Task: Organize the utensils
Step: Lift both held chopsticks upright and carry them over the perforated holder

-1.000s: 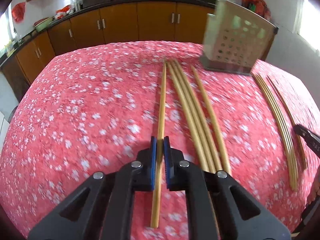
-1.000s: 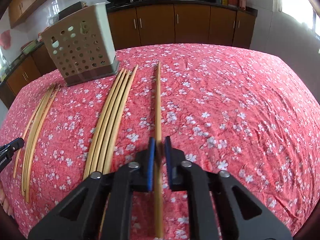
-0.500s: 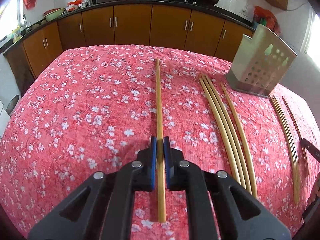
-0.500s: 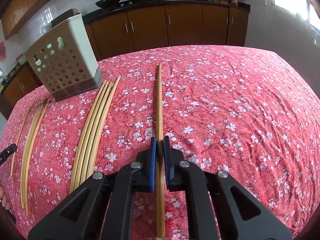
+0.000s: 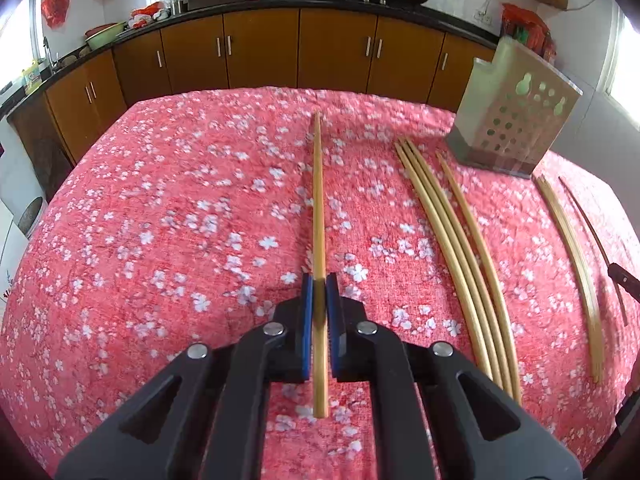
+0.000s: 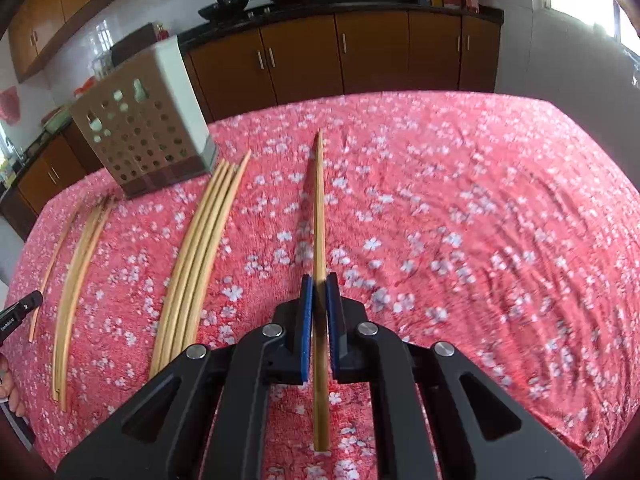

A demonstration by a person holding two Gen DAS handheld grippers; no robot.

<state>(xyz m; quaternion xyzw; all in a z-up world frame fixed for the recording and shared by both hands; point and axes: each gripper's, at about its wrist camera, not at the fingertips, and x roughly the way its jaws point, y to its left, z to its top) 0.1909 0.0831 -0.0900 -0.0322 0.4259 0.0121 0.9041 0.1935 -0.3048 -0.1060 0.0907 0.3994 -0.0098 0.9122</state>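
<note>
My left gripper (image 5: 319,285) is shut on a wooden chopstick (image 5: 318,200) and holds it above the red flowered tablecloth (image 5: 160,220). My right gripper (image 6: 319,285) is shut on another wooden chopstick (image 6: 319,216), also held above the cloth. A perforated metal utensil holder (image 5: 510,120) stands at the back right in the left wrist view, and at the back left in the right wrist view (image 6: 144,124). Several chopsticks (image 5: 452,248) lie in a bundle on the cloth; they also show in the right wrist view (image 6: 196,260). More chopsticks (image 5: 576,264) lie further right.
Brown kitchen cabinets (image 5: 260,48) with a black counter and woks run behind the table. The tip of my right gripper (image 5: 624,284) shows at the right edge of the left wrist view. A second chopstick bundle (image 6: 76,280) lies at the left in the right wrist view.
Both grippers have lifted and swung with their chopsticks. The left view has turned left, so the holder and bundles sit further right. The right view has turned right, so the holder sits further left.
</note>
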